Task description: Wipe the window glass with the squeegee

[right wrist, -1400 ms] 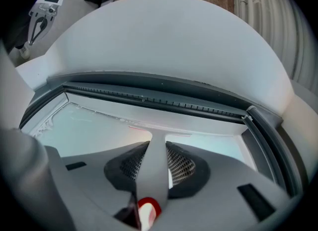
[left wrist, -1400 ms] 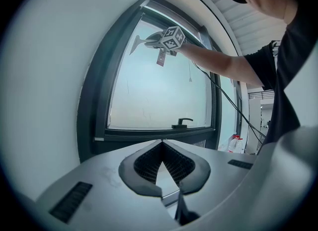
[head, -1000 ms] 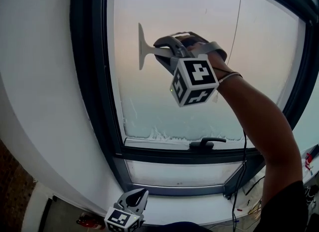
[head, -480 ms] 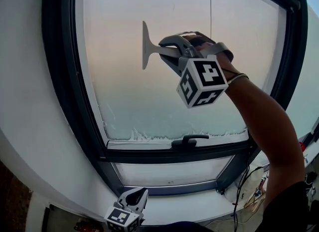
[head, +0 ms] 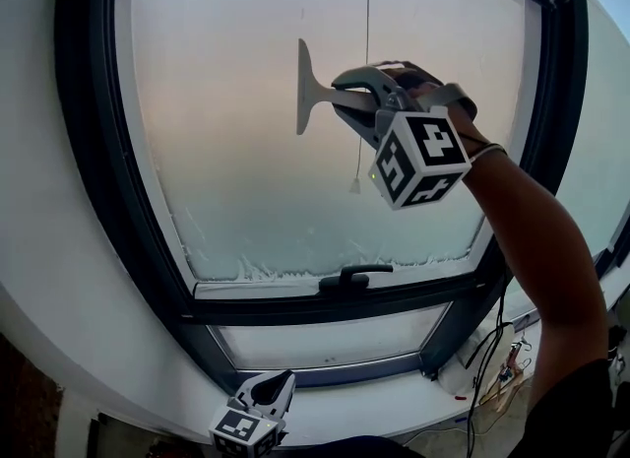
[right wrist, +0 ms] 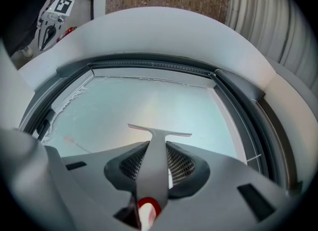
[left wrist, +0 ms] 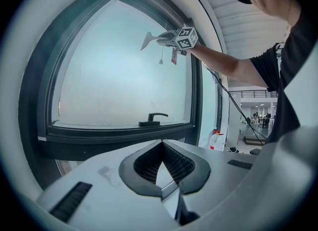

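Note:
A grey squeegee [head: 307,89] is held up against the frosted window glass [head: 236,131], its blade standing vertical in the head view. My right gripper [head: 346,101] is shut on its handle, with the marker cube [head: 418,159] below the hand. In the right gripper view the squeegee [right wrist: 158,148] runs out between the jaws, blade crosswise against the glass [right wrist: 109,111]. My left gripper [head: 276,384] hangs low by the sill, away from the glass. In the left gripper view its jaws are shut [left wrist: 160,169] with nothing in them, and the squeegee [left wrist: 149,39] shows high up.
A dark window frame [head: 94,200] surrounds the pane, with a black handle [head: 345,277] on the bottom rail. A blind cord with a small weight [head: 354,185] hangs in front of the glass beside the squeegee. Cables [head: 492,348] trail at lower right.
The right gripper and squeegee have shifted rightward across the glass and slightly down in the head view, while the view itself turned left. The left gripper has stayed low by the sill.

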Action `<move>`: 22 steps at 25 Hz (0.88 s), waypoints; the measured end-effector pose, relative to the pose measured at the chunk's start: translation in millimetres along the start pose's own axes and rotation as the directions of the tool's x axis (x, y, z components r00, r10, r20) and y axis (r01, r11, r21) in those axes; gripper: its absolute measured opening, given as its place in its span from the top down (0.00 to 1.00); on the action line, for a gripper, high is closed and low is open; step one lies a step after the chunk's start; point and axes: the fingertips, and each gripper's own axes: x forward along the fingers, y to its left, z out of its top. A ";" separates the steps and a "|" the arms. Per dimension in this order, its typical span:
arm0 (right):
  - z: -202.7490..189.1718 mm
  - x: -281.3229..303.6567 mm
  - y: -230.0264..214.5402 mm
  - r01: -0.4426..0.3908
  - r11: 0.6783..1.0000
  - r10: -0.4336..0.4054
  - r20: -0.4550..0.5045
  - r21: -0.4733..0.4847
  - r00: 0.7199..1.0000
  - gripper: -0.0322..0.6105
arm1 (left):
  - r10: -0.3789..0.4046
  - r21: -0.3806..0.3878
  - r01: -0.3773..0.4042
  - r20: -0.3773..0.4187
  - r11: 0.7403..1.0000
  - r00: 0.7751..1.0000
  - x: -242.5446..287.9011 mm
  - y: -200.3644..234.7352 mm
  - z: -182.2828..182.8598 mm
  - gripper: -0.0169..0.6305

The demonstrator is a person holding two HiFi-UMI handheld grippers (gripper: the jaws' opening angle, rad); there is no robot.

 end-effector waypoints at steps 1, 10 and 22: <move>-4.8 -2.9 0.4 -0.001 1.000 0.001 -0.006 0.001 1.000 0.81 | -0.005 0.002 0.005 -0.002 1.000 1.000 2.3 -2.5 0.2 0.97; -37.0 -23.5 2.9 -0.013 1.000 0.013 -0.042 -0.003 0.999 0.81 | -0.027 0.009 0.027 -0.005 1.000 1.000 16.4 -19.1 1.4 0.97; -53.6 -37.8 13.9 -0.032 0.999 0.030 -0.065 -0.024 0.997 0.81 | -0.038 0.011 0.038 -0.011 0.999 0.999 20.5 -21.4 -2.7 0.97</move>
